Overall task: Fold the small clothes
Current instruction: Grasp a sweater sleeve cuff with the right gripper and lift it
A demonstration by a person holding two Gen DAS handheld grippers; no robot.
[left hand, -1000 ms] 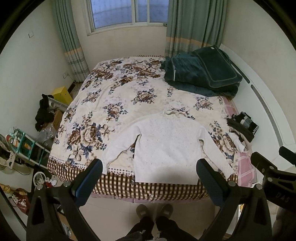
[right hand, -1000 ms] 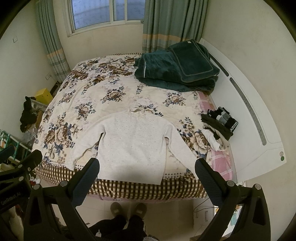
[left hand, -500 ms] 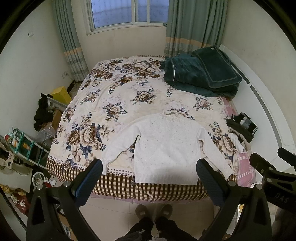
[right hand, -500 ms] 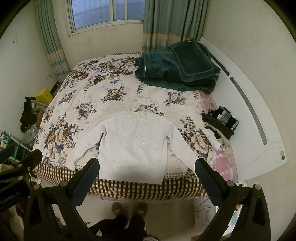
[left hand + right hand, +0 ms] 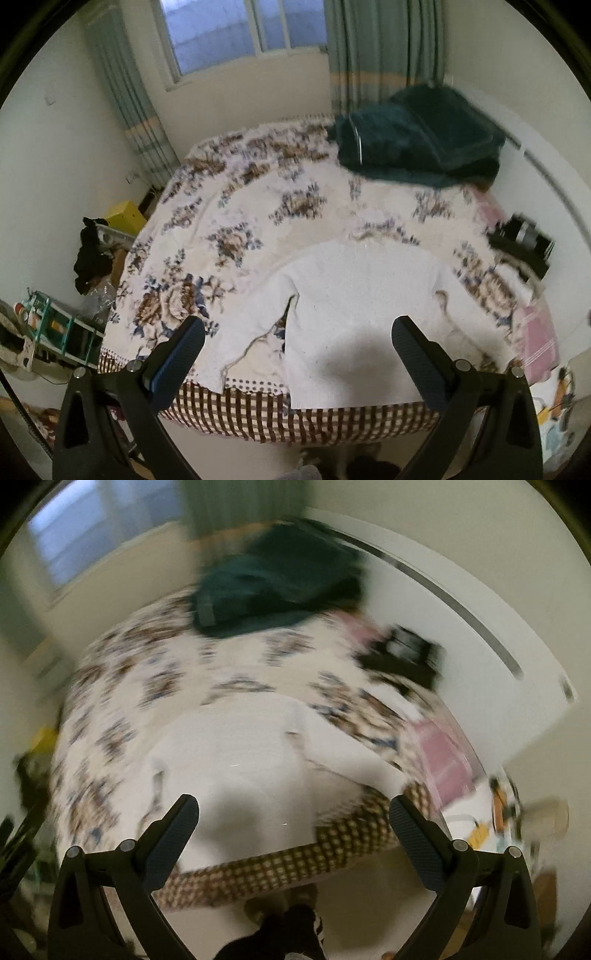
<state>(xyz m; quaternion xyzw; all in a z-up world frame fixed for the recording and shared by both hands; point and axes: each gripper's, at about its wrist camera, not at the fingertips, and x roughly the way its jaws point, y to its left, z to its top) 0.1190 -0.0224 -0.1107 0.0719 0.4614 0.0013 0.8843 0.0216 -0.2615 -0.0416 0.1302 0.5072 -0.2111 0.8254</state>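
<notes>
A white long-sleeved sweater [image 5: 354, 306] lies flat on the floral bed cover [image 5: 229, 206], hem at the near edge, sleeves spread to both sides. It also shows, blurred, in the right wrist view [image 5: 240, 760]. My left gripper [image 5: 295, 354] is open and empty, above the sweater's hem and left sleeve. My right gripper [image 5: 291, 830] is open and empty, above the hem on the sweater's right side.
A folded dark green blanket [image 5: 417, 147] lies at the bed's far right. A dark pile of clothes [image 5: 524, 240] sits at the right edge by the white headboard [image 5: 461, 602]. A yellow box [image 5: 125, 218] and a cluttered shelf [image 5: 55, 328] stand left of the bed.
Both grippers have moved forward and down toward the sweater, which looks larger now. The right view has swung and tilted, with strong motion blur. The sweater has not moved.
</notes>
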